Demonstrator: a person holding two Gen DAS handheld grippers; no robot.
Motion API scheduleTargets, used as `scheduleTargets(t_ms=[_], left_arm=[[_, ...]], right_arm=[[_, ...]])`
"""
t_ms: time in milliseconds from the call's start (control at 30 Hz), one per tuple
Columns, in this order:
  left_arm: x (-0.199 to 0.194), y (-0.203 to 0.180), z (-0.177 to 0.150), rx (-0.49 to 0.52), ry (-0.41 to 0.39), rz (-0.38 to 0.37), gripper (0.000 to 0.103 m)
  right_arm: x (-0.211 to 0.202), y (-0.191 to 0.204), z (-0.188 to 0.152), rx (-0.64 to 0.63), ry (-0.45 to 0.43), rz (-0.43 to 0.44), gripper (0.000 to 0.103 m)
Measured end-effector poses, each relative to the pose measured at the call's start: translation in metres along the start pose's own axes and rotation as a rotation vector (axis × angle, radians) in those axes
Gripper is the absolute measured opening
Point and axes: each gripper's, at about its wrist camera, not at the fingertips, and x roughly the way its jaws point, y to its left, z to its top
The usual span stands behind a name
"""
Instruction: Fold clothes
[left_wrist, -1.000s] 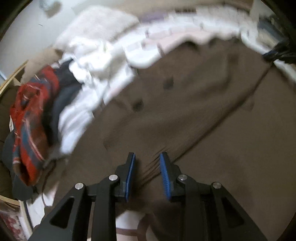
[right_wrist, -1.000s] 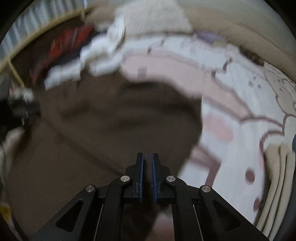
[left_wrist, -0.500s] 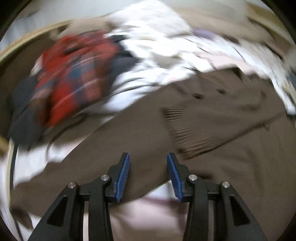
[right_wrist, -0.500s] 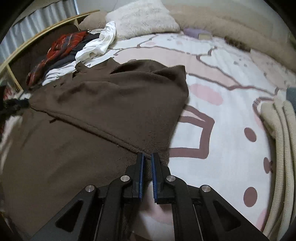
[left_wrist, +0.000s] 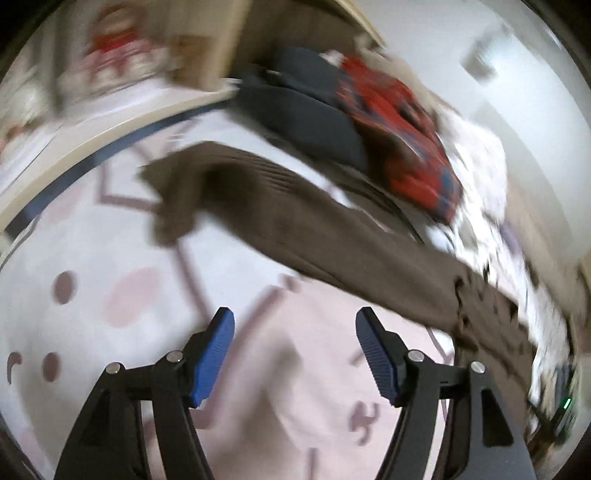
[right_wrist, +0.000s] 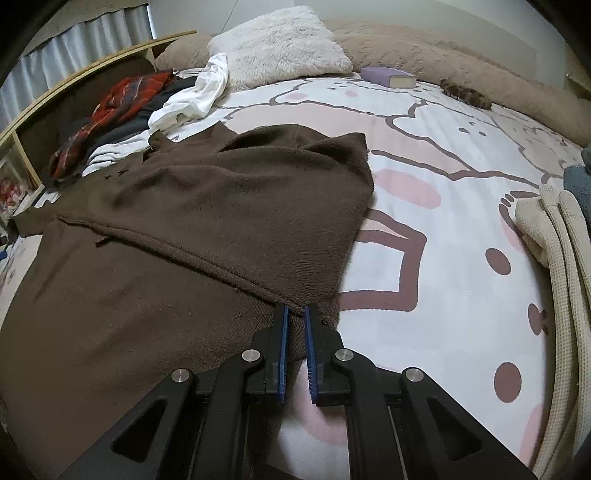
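On the bed (right_wrist: 424, 229), toward its left side, the brown cardigan (right_wrist: 207, 221) lay spread over the patterned sheet, one flap folded across its body. Its folded edge ran on a diagonal from the far left down to the right tongs (right_wrist: 295, 314).

The right tongs stood pressed nearly together at the cardigan's near corner, pinching the knit where the folded edge ended; a strip of fabric showed between the pads.

The left tongs (left_wrist: 293, 321) had just been opening and stood spread, with nothing between them, only bare sheet below. In the blurred left view the sleeve (left_wrist: 280, 229) stretched out as a long band, its cuff toward the bed's wooden edge (left_wrist: 92, 147) and its root running off to the right into the body. The sleeve lay ahead of the left tongs, apart from them, its long axis crossing their line rather than following it.

Judgement: the sleeve is the next piece to bring in, and the left hand is the nearer; the tongs would need to close across the band near the cuff.

The pile of unfolded clothes (right_wrist: 122, 107) sat at the far left corner, just beyond the cardigan.
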Motion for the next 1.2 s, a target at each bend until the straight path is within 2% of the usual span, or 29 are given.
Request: scheduleTargets(t_ms=[100, 167, 300, 367, 400, 433, 467, 500, 533, 600, 667, 733, 833, 933, 1033, 1067, 1100, 1133, 1200], left_arm=[[-0.001, 0.015, 0.012, -0.005, -0.040, -0.004, 0.069], [0.007, 0.019, 0.024, -0.043, -0.054, -0.029, 0.074], [0.026, 0.031, 0.049, -0.171, -0.078, -0.117, 0.074], [0.035, 0.033, 0.061, -0.239, -0.107, -0.086, 0.074], [0.040, 0.037, 0.069, -0.289, -0.133, -0.044, 0.074], [0.041, 0.041, 0.076, -0.317, -0.156, -0.014, 0.070], [0.042, 0.044, 0.082, -0.332, -0.174, 0.005, 0.053], [0.042, 0.047, 0.087, -0.344, -0.188, 0.020, 0.035], [0.041, 0.048, 0.092, -0.343, -0.186, 0.018, 0.006], [0.031, 0.044, 0.095, -0.319, -0.213, 0.012, 0.005], [0.007, 0.022, 0.095, -0.212, -0.279, -0.002, 0.005], [-0.019, -0.018, 0.090, -0.035, -0.338, 0.001, 0.005], [-0.058, -0.095, 0.068, 0.212, -0.419, -0.047, 0.005], [-0.091, -0.165, 0.034, 0.379, -0.468, -0.176, 0.005], [-0.113, -0.236, -0.007, 0.566, -0.499, -0.303, 0.005], [-0.114, -0.264, -0.029, 0.644, -0.503, -0.346, 0.005], [-0.112, -0.284, -0.047, 0.694, -0.504, -0.374, 0.005], [-0.109, -0.303, -0.065, 0.744, -0.503, -0.401, 0.005], [-0.094, -0.341, -0.112, 0.868, -0.489, -0.441, 0.005]], right_arm=[[0.000, 0.006, -0.001, -0.026, -0.006, -0.032, 0.008], [0.001, 0.010, -0.002, -0.044, -0.011, -0.055, 0.008], [0.001, 0.013, -0.002, -0.065, -0.014, -0.082, 0.008], [0.001, 0.014, -0.002, -0.070, -0.014, -0.089, 0.008], [0.001, 0.014, -0.002, -0.073, -0.013, -0.092, 0.008], [0.002, 0.015, -0.002, -0.075, -0.013, -0.094, 0.008], [0.002, 0.015, -0.002, -0.075, -0.013, -0.095, 0.008], [0.002, 0.015, -0.002, -0.074, -0.014, -0.094, 0.008], [0.002, 0.015, -0.003, -0.073, -0.014, -0.094, 0.008], [0.001, 0.014, -0.003, -0.069, -0.016, -0.088, 0.008], [0.001, 0.012, -0.003, -0.062, -0.018, -0.079, 0.008], [0.001, 0.010, -0.003, -0.050, -0.019, -0.063, 0.008], [-0.006, 0.006, 0.000, -0.028, -0.017, -0.038, 0.008], [-0.036, 0.005, 0.011, 0.008, -0.038, -0.066, 0.008], [-0.090, 0.001, 0.016, 0.132, -0.167, 0.036, 0.009], [-0.108, 0.002, 0.014, 0.188, -0.198, 0.118, 0.024], [-0.120, 0.004, 0.012, 0.229, -0.212, 0.192, 0.086], [-0.130, 0.006, 0.009, 0.267, -0.225, 0.265, 0.103], [-0.139, 0.013, 0.002, 0.328, -0.240, 0.399, 0.103]])
